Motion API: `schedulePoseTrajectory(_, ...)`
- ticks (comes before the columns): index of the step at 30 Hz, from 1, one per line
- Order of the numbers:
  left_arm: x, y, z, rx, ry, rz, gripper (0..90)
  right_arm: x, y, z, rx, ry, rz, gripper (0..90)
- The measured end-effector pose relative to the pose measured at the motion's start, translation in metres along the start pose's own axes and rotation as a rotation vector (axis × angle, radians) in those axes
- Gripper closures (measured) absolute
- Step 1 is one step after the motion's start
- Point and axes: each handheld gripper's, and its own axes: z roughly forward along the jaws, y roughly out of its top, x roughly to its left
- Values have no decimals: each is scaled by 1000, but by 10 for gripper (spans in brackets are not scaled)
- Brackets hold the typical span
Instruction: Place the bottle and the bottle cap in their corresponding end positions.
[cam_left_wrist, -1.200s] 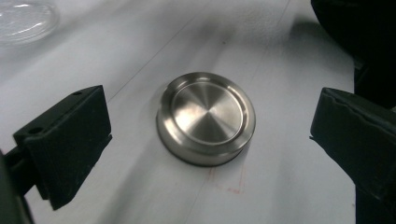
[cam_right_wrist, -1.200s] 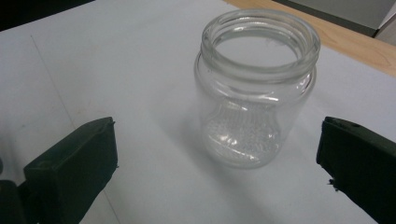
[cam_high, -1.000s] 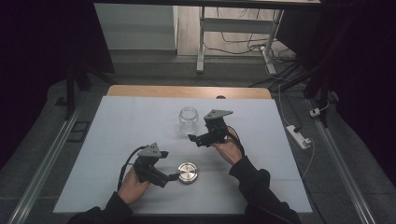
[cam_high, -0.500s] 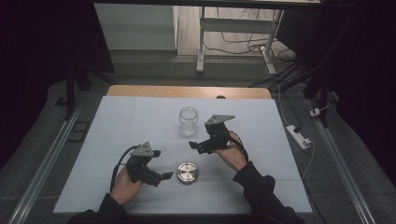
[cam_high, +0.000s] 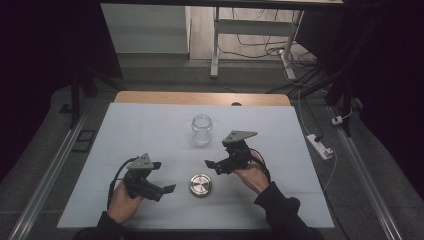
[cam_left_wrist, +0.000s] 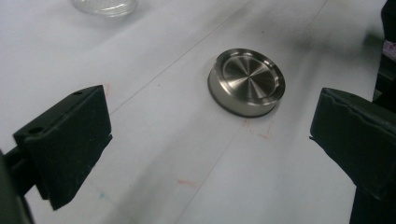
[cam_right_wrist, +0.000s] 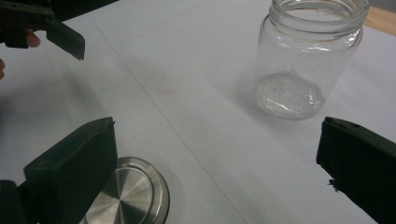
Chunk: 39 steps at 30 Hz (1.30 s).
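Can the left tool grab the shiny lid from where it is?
Probably yes. The left tool is open beside the lid, which lies flat on the table with bare space between them. The jar stands farther off, out of the way.

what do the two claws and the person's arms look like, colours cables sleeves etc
Both are black, hand-held tools. The left claw and the right claw each carry a grey three-cornered plate on top and end in two blocky black jaws with flat faces, seen close in the gripper views. A black cable loops from the left one beside the hand. The person wears dark long sleeves reaching to the wrists.
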Motion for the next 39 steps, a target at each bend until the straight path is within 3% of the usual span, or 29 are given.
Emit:
schedulePoseTrajectory(13, 1, -18, -29, -18, 63, -40, 0, 6, -25, -31, -16, -40, -14, 0)
schedulePoseTrajectory(26, 3, -45, -62, -40, 143, -92, 0, 6, -54, -72, -38, -101, 31, 0)
schedulePoseTrajectory(39, 3, -72, -86, -62, 187, -167, 0, 4, -87, -112, -45, -190, 90, 0)
